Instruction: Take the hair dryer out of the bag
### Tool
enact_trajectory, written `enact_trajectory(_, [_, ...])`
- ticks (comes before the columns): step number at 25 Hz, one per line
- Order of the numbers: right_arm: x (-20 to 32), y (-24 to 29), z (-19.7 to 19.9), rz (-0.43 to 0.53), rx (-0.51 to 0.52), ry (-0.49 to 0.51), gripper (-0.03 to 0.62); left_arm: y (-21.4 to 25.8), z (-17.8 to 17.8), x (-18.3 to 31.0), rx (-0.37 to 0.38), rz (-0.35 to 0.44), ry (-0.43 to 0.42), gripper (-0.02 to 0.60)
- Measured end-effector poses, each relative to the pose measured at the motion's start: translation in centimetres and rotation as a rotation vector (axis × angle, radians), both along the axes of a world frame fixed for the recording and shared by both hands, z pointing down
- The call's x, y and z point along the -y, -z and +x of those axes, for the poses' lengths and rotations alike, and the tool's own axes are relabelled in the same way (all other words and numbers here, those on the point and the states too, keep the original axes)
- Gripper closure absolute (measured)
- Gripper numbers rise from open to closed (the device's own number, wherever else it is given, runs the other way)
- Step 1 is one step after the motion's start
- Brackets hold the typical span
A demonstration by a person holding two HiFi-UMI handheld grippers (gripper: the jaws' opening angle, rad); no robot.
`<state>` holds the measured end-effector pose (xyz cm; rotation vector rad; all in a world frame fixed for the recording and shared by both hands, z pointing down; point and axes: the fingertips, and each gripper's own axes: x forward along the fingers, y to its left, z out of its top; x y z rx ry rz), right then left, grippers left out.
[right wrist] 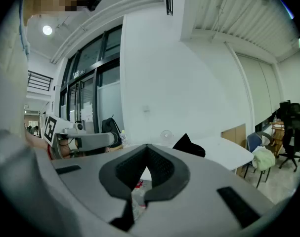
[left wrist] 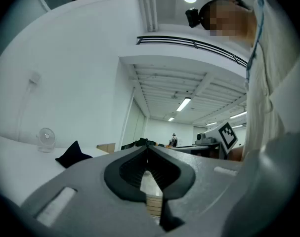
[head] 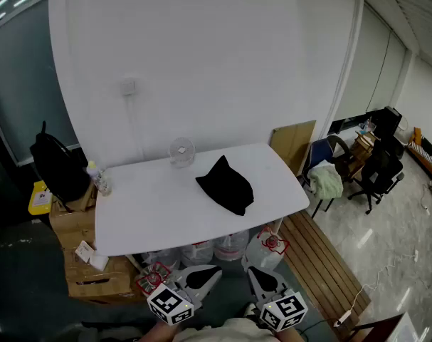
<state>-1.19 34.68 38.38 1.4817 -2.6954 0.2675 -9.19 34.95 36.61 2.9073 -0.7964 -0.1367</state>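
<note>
A black cloth bag [head: 226, 184] lies on the white table [head: 151, 209], right of its middle, with a pointed corner sticking up. It also shows as a dark shape in the left gripper view [left wrist: 73, 154] and in the right gripper view [right wrist: 188, 145]. No hair dryer is visible; the bag hides its contents. My left gripper [head: 212, 272] and right gripper [head: 250, 271] are both held low in front of the table's near edge, well short of the bag. Both are shut with nothing between their tips.
A small clear fan [head: 181, 151] stands at the table's back edge, a bottle [head: 100, 179] at its left end. Water jugs [head: 230, 246] sit under the table. Cardboard boxes [head: 80, 226] are at the left, a wooden bench [head: 322, 269] and office chairs [head: 376, 169] at the right.
</note>
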Motion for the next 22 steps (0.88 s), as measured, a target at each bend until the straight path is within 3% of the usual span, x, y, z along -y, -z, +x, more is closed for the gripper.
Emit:
enact_trajectory(16, [0.1,-0.3,-1.7,-0.006,-0.028,0.037,0.58,-0.4,-1.0,0.0,-0.015,-0.034,0.019,0.569])
enact_trajectory(22, [-0.4,0.2,-1.5,0.018,0.027,0.023,0.579,-0.8,-1.2,-0.6,-0.013,-0.046,0.008,0.569])
